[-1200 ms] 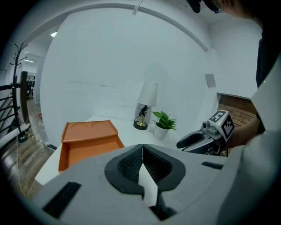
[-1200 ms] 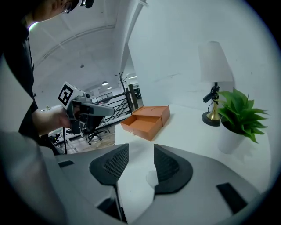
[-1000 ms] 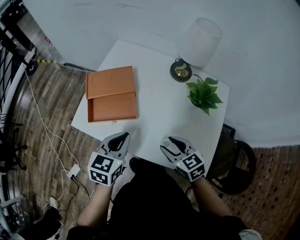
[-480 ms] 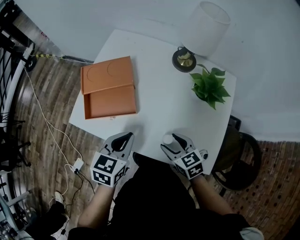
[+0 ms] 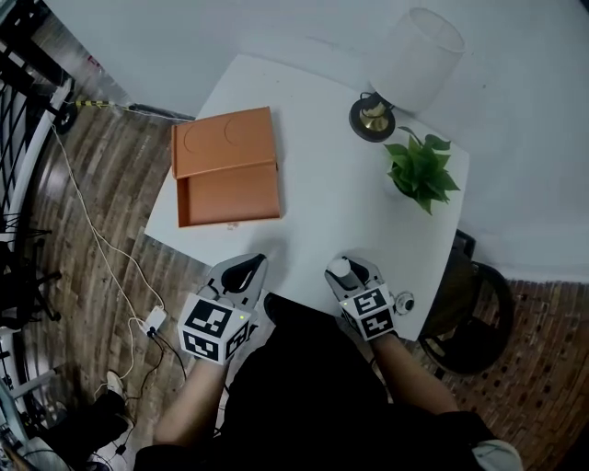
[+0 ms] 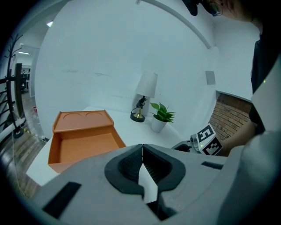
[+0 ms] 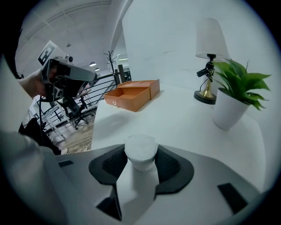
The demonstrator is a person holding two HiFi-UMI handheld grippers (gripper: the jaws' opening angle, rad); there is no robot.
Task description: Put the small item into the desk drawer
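Your right gripper (image 5: 351, 269) is closing its jaws on the one small white item (image 7: 140, 151), pads against its sides at the white table's (image 5: 322, 198) near edge. The item's long axis lies along the jaws, rounded end pointing ahead. Your left gripper (image 5: 250, 268) is pinched together, empty. One open orange drawer (image 5: 230, 195), one lamp (image 5: 419, 55), one potted plant (image 5: 421, 173); plank floor (image 5: 120, 184), white wall (image 5: 276, 28).

Office: white desk (image 5: 322, 202), table lamp (image 5: 419, 55), swivel chairs (image 7: 75, 113) behind railing (image 7: 105, 81)

Two grippers: left gripper (image 5: 248, 269), right gripper (image 5: 343, 267), its jaws closing on one small white bottle (image 7: 140, 151). Ahead of them, one orange drawer unit (image 5: 227, 166), one table lamp (image 5: 419, 55), one potted plant (image 5: 421, 175).
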